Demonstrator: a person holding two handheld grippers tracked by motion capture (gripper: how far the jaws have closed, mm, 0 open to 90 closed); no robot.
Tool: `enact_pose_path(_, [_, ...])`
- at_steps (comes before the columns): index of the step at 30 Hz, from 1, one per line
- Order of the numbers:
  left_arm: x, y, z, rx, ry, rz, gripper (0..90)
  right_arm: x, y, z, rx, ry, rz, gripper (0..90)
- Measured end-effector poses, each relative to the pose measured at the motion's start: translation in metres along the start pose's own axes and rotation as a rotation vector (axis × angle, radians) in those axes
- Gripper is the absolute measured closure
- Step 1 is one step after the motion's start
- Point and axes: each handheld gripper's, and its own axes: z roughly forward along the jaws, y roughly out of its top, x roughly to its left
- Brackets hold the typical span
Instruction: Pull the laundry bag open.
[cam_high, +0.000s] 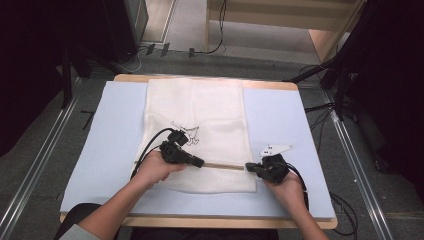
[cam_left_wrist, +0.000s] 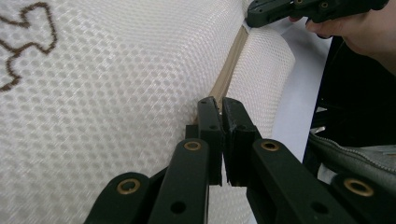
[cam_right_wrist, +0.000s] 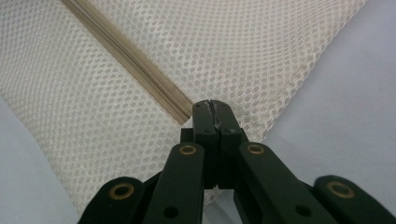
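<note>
The fingers (cam_left_wrist: 219, 109) of the left gripper (cam_high: 199, 162) are closed together at the beige zipper (cam_high: 222, 166) of the white mesh laundry bag (cam_high: 200, 115); the pictures do not show clearly what small part they pinch. The fingers (cam_right_wrist: 212, 109) of the right gripper (cam_high: 251, 168) are also pressed shut, on the bag's cloth at the end of the zipper, near the bag's corner. The zipper runs in a straight line between the two pairs of fingers. The bag lies flat on the surface (cam_high: 285, 125), which has a pale blue cover, and it reaches from the fingers to the far edge. A brown drawing (cam_high: 187, 132) is printed on the mesh just behind the left fingers. A wooden edge (cam_high: 200, 222) of the surface shows near the person. Around the surface is a grey floor (cam_high: 50, 135) with metal rails (cam_high: 357, 165) on both sides and black cables (cam_high: 215, 47) beyond the far edge.
</note>
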Motion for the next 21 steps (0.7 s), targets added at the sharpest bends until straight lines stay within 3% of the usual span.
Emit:
enact_pose_path(12, [0.010, -0.012, -0.018, -0.008, 0.004, -0.029, 89.1, 0.000, 0.000, 0.000, 0.002, 0.004, 0.005, 90.0])
enact_pose_path(21, [0.011, -0.017, -0.025, -0.016, 0.013, -0.021, 89.1, -0.001, 0.000, 0.000, 0.001, 0.005, 0.003, 90.0])
